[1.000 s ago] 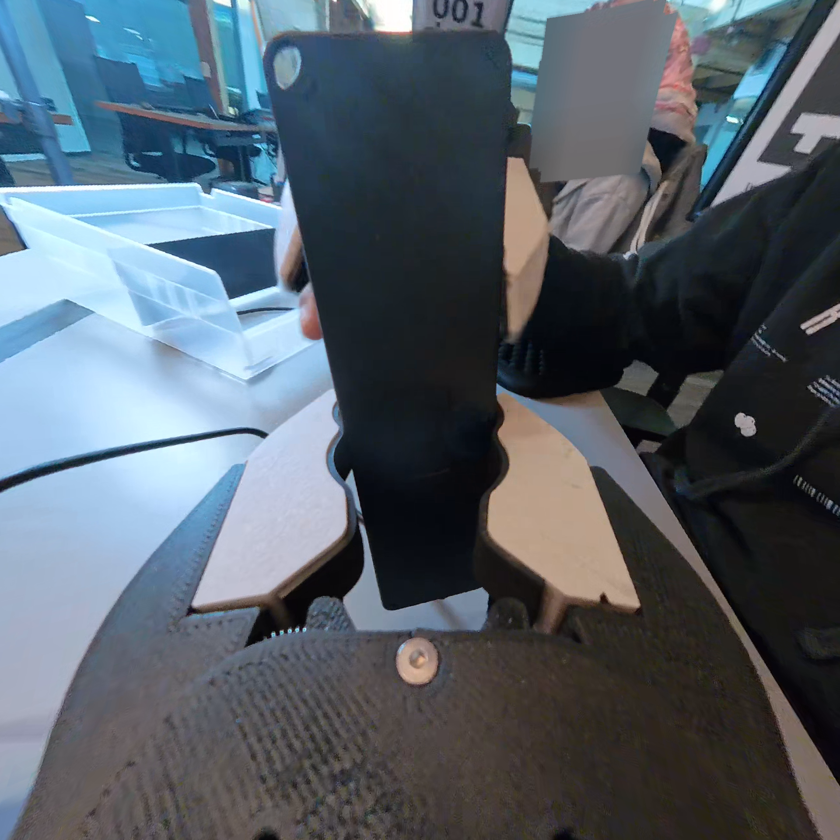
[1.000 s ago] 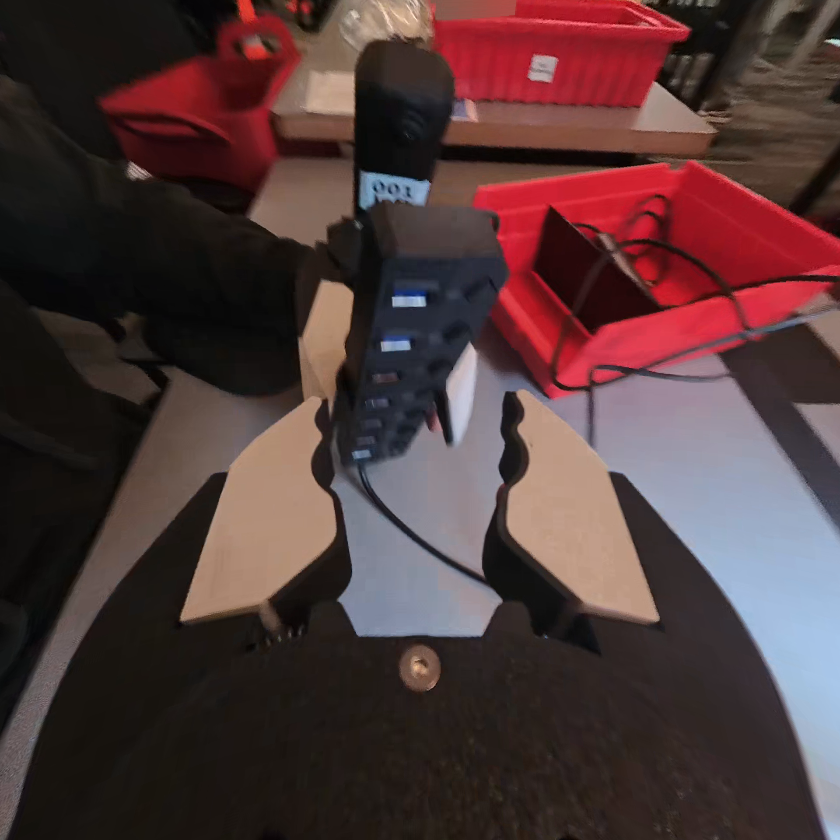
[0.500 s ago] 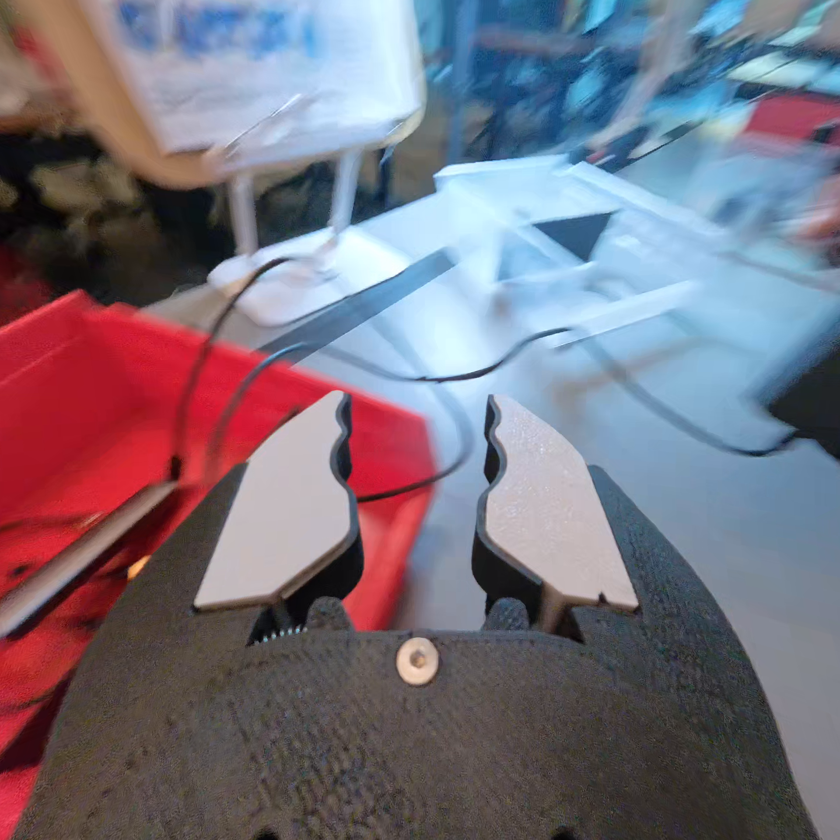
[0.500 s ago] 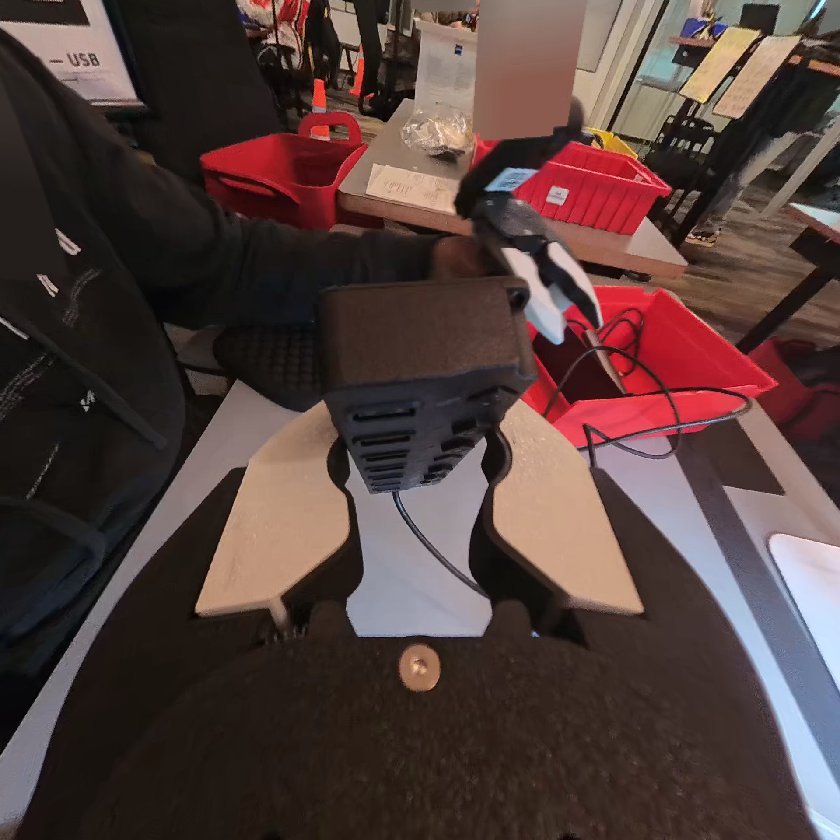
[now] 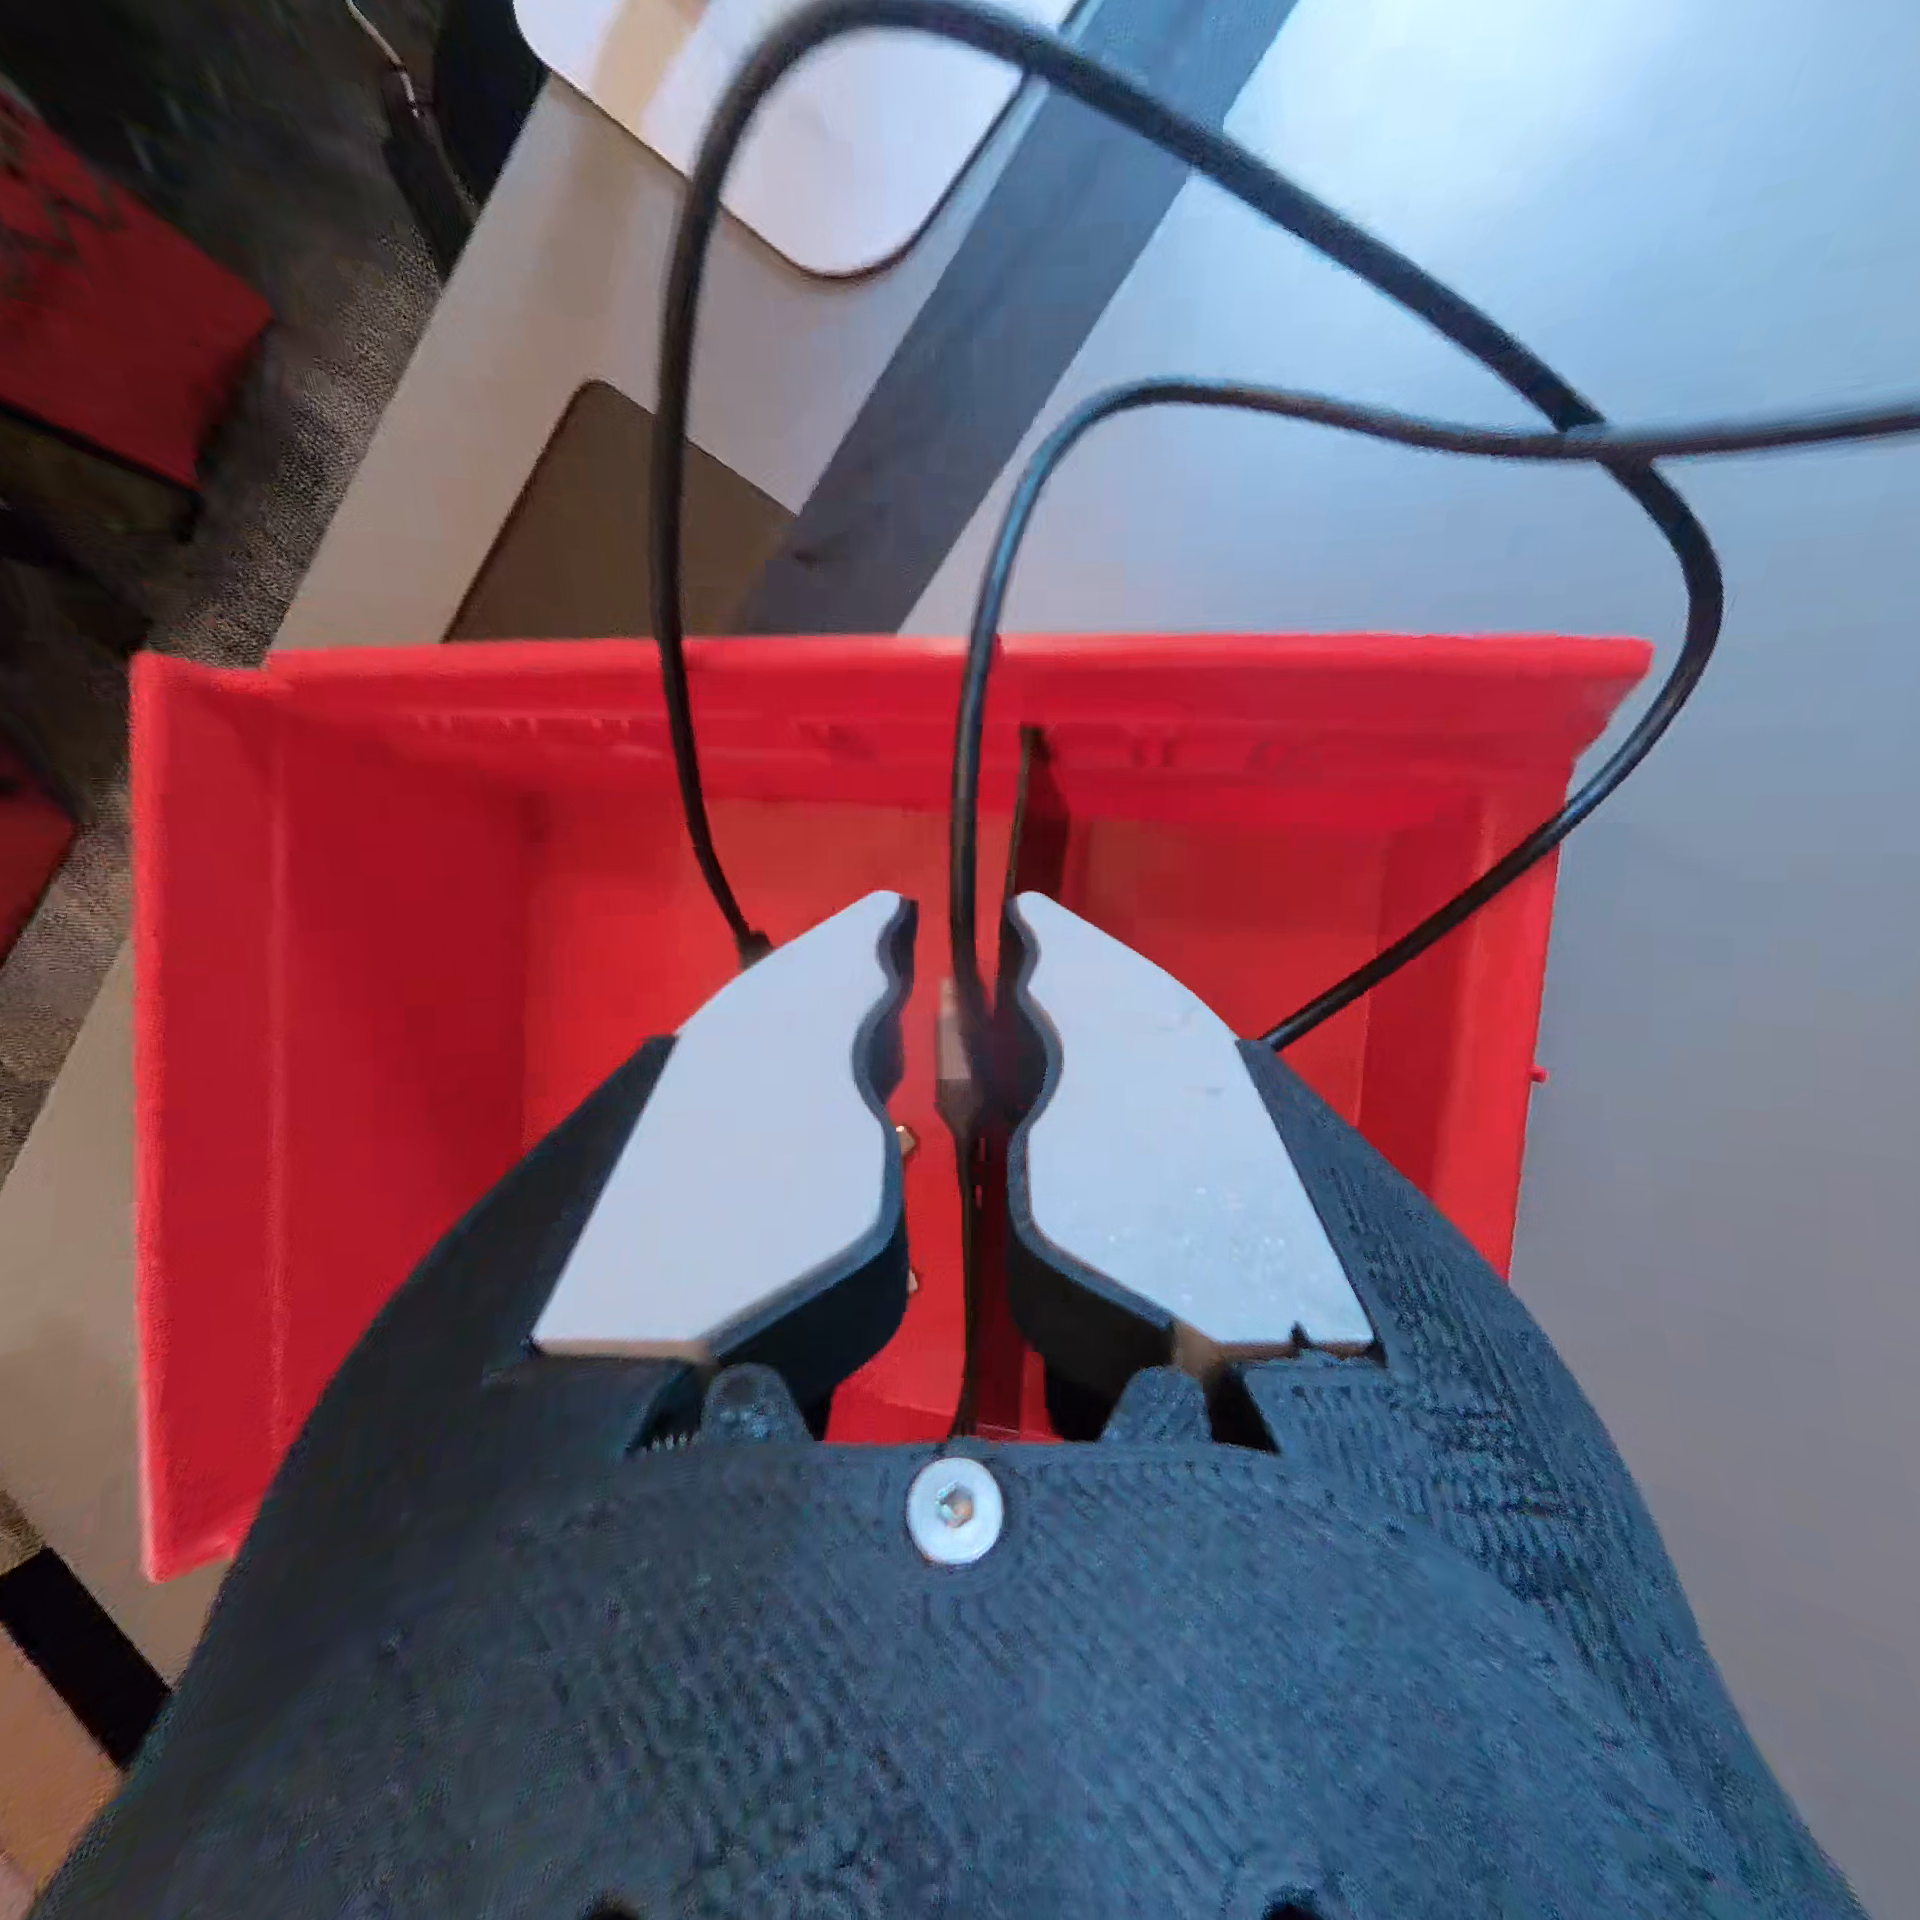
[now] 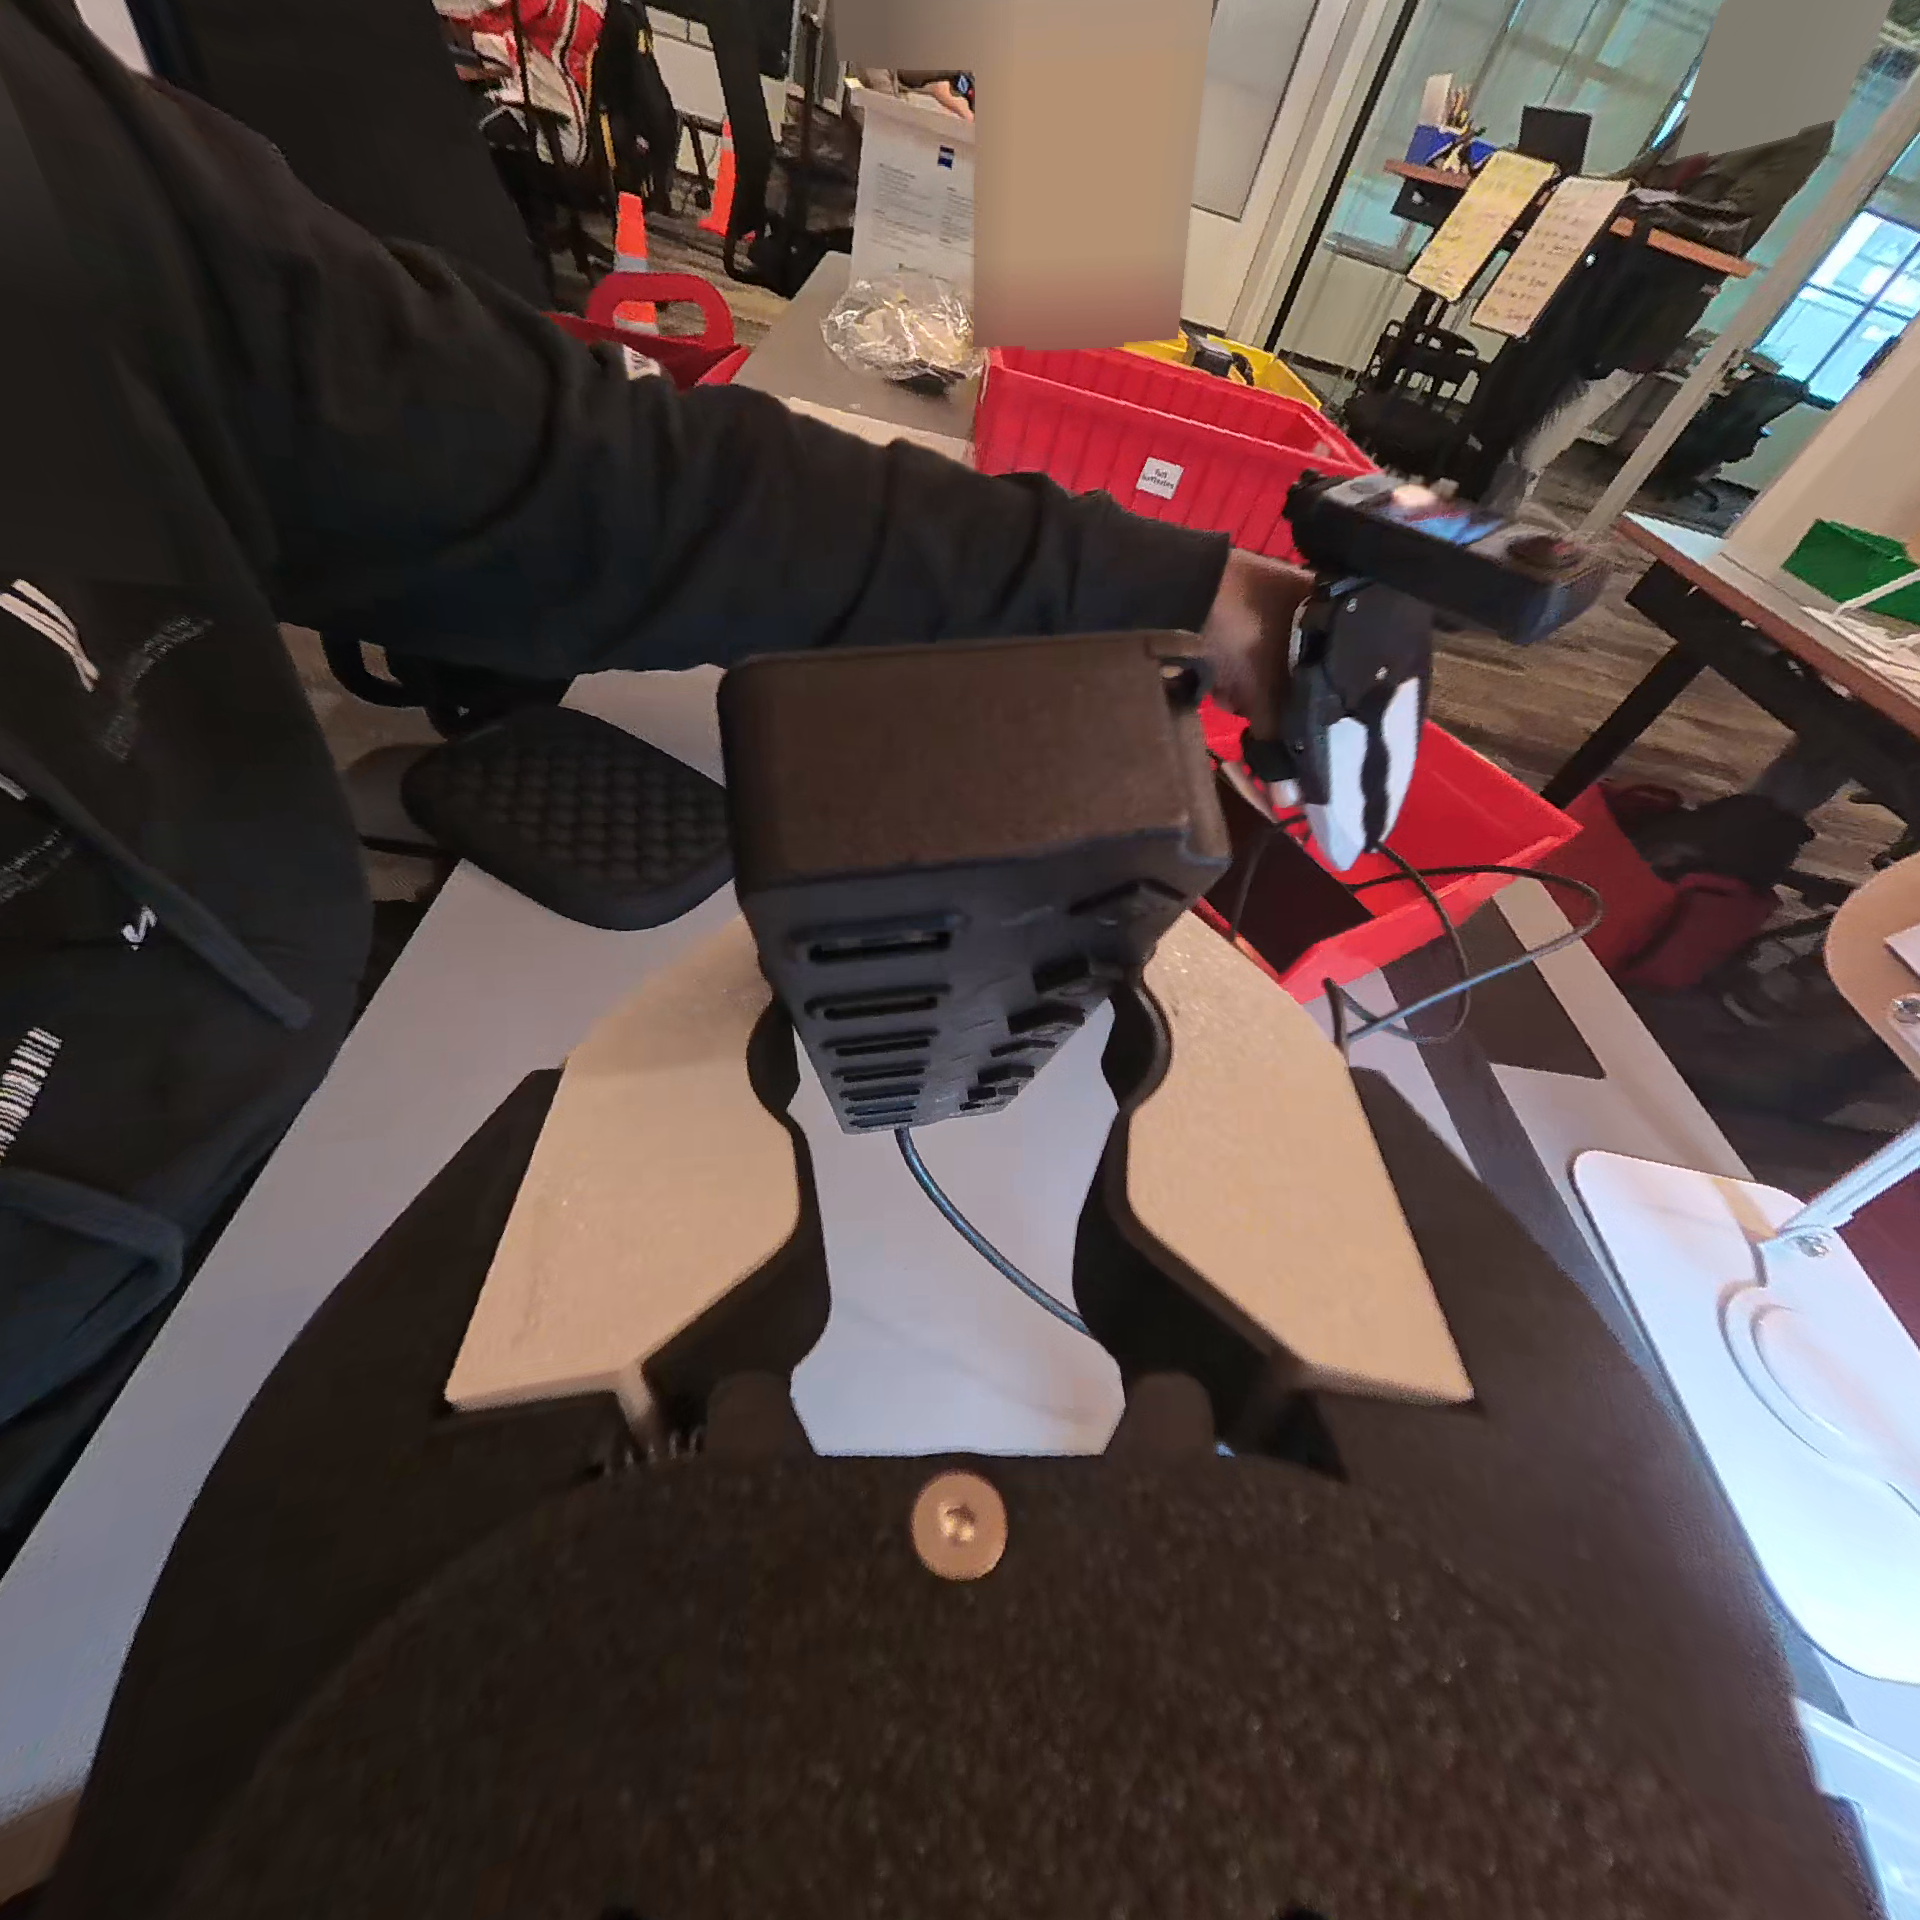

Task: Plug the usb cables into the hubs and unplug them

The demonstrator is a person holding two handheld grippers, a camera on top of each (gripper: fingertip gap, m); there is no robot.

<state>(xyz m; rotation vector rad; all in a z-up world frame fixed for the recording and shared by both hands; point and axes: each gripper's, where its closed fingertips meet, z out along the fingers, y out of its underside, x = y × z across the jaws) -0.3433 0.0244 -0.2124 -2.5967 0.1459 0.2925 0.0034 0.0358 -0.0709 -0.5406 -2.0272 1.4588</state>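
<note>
Cable grab in bin, hub held.
Left gripper (image 5: 961, 935) down in red bin (image 5: 343, 935), pressed nearly together around black usb cable (image 5: 971, 831). Right gripper (image 6: 956, 1023) pinching black hub (image 6: 966, 831) above worktop (image 6: 436, 1039), ports facing near.

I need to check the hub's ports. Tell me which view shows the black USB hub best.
The right wrist view: the black USB hub stands between the right gripper fingers with its port rows facing the camera. The left wrist view shows none of it, only cables and the red bin.
</note>
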